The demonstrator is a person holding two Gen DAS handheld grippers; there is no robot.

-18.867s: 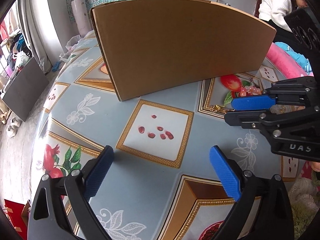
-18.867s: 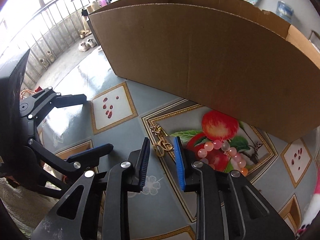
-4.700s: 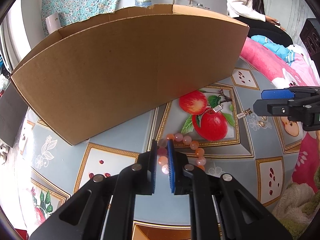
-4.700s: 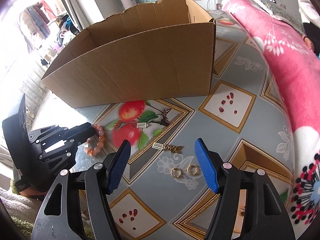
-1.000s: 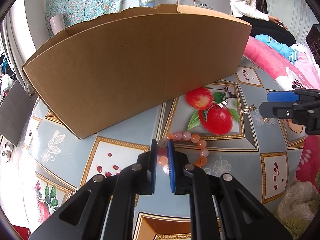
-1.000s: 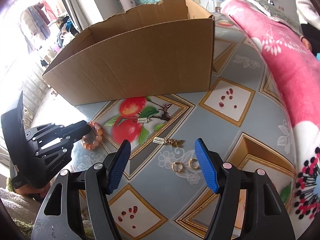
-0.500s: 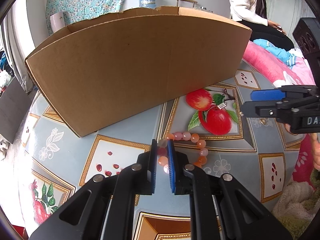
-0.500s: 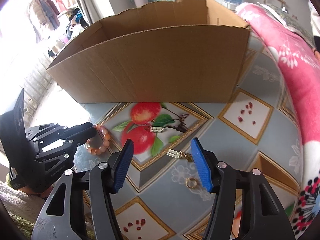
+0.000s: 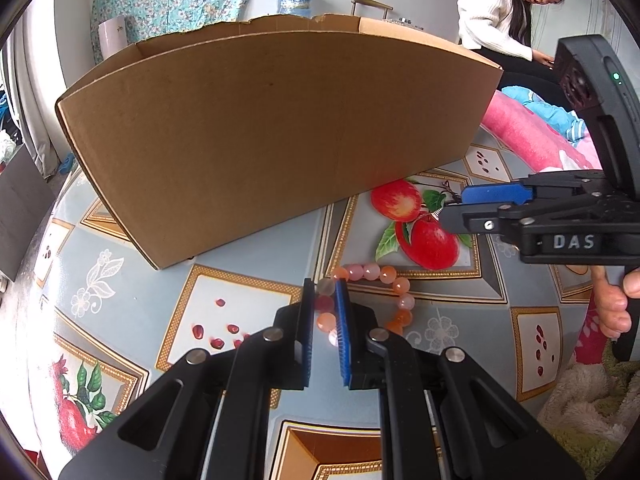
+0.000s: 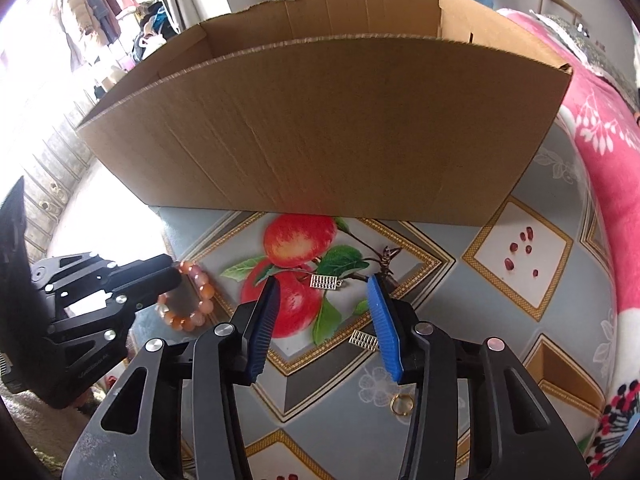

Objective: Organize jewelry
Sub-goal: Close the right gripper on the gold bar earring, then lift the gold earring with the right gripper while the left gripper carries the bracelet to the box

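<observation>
A bracelet of pink and orange beads (image 9: 372,271) lies on the patterned tablecloth, and my left gripper (image 9: 324,286) is shut on its near side. The right wrist view shows that gripper (image 10: 172,268) at the left with the bracelet (image 10: 200,300) under its tip. My right gripper (image 10: 323,280) hovers over the printed apples, its jaws closing, pads apart. A small gold charm (image 10: 326,281) lies on the cloth between its fingertips, untouched. A second charm (image 10: 363,339) and a gold ring (image 10: 402,404) lie by the right finger. The right gripper (image 9: 452,206) also shows in the left wrist view.
A large open cardboard box (image 10: 320,128) stands just behind the jewelry, its wall (image 9: 280,132) close to both grippers. A pink blanket (image 10: 600,140) runs along the right side. A person in a white top (image 9: 496,20) sits at the back right.
My right gripper has moved left over the printed apples and its jaws have narrowed. The left gripper has stayed put, still clamped on the bracelet.
</observation>
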